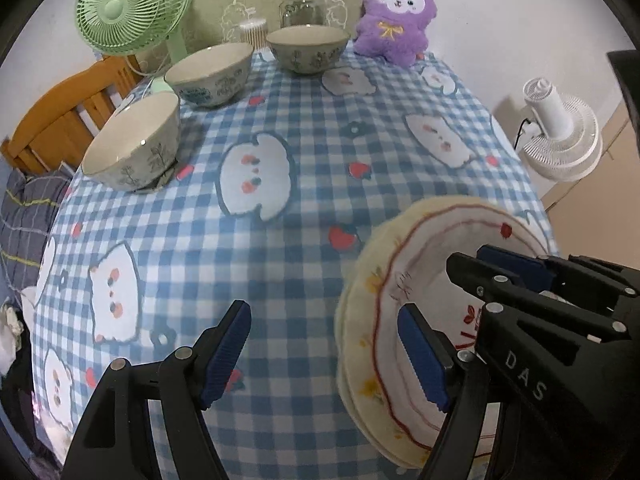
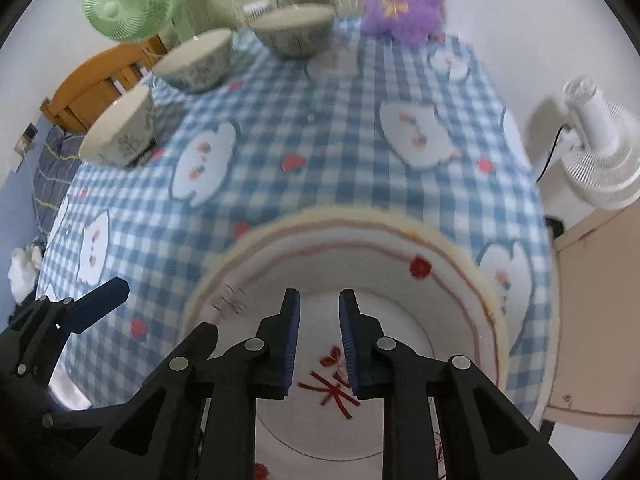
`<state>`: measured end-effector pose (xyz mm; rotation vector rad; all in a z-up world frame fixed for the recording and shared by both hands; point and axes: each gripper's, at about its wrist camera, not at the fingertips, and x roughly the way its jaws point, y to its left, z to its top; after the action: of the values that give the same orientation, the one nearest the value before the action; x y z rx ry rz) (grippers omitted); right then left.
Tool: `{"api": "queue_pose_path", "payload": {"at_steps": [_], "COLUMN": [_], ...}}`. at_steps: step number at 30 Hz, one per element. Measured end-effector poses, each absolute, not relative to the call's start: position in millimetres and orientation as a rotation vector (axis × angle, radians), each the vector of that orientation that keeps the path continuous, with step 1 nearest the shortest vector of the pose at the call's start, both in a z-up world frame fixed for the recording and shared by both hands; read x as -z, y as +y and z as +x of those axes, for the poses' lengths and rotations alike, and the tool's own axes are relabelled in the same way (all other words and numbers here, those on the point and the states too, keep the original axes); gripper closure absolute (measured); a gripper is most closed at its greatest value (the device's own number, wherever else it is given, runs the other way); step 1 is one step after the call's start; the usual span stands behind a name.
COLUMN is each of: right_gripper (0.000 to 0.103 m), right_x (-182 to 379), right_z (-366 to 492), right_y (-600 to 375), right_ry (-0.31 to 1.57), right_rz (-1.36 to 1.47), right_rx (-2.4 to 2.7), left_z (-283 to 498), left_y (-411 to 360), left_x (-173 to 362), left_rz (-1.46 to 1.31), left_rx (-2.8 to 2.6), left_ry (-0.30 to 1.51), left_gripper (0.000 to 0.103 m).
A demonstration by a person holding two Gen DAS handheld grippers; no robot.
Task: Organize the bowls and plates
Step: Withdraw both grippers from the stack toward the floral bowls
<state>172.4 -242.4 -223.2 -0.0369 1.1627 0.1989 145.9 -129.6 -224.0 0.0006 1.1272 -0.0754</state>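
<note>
A table under a blue-and-white checked cloth [image 1: 280,264] printed with white cats filled both views, with a pale wall behind it.

**Plates.** A stack of cream, scallop-edged plates [image 1: 372,320] with a red line and red motifs sat at the near right of the table, just beside the left gripper. The edges showed more than one plate; the count could not be read. These appeared already gathered.

**Right gripper.** The right gripper [image 2: 319,340] hung over the well of the top plate, pointing steeply down. Its jaws stood narrow, and nothing showed between the blue pads [image 2: 292,344] — no rim, no wall of the plate. It held nothing visible.

**Left gripper.** The left gripper [image 1: 324,356] hung over bare cloth left of the stack, with its jaws wide and empty.

**Bowls.** Three patterned bowls stood apart along the far left edge — the nearest [image 1: 134,148], the middle [image 1: 210,76] and the farthest [image 1: 308,46]. None was nested in another.

**Progress, as a judgement.** The plate half looked done; the bowl half was not yet begun. Stacking the three bowls remained.

**Surroundings.** Behind the bowls stood a green fan [image 1: 134,4], a glass jar [image 1: 303,6] and a purple plush toy [image 1: 396,20]; a white fan [image 1: 560,136] stood off the table to the right.
</note>
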Motion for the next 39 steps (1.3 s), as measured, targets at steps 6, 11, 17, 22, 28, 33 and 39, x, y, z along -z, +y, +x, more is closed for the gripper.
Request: {"api": "queue_pose_path", "payload": {"at_steps": [6, 11, 17, 22, 28, 33, 39], "right_gripper": [0.037, 0.036, 0.036, 0.03, 0.027, 0.026, 0.026], "right_x": [200.8, 182.8, 162.8, 146.9, 132.1, 125.2, 128.4], "right_z": [174.9, 174.7, 176.4, 179.0, 185.9, 197.3, 221.1], "right_y": [-219.7, -187.9, -154.8, -130.2, -104.3, -88.7, -70.2], "right_ry": [1.131, 1.1, 1.07, 1.042, 1.003, 0.989, 0.976], "right_rz": [0.037, 0.047, 0.062, 0.062, 0.065, 0.072, 0.064], "right_rx": [-0.121, -0.094, -0.062, -0.032, -0.017, -0.024, -0.067], "left_z": [155.1, 160.7, 166.8, 174.4, 186.6, 198.3, 218.6], "left_y": [-94.2, -63.7, -31.4, -4.7, 23.6, 40.5, 59.1], "left_x": [206.5, 189.7, 171.2, 157.0, 146.8, 140.1, 142.5], "left_rz": [-0.005, 0.026, 0.034, 0.042, 0.031, 0.033, 0.024], "left_rx": [0.121, 0.137, 0.155, 0.137, 0.114, 0.1, 0.063], "left_ry": [1.094, 1.063, 1.034, 1.029, 1.011, 0.994, 0.978], "left_gripper": [0.024, 0.02, 0.016, 0.014, 0.014, 0.014, 0.015]}}
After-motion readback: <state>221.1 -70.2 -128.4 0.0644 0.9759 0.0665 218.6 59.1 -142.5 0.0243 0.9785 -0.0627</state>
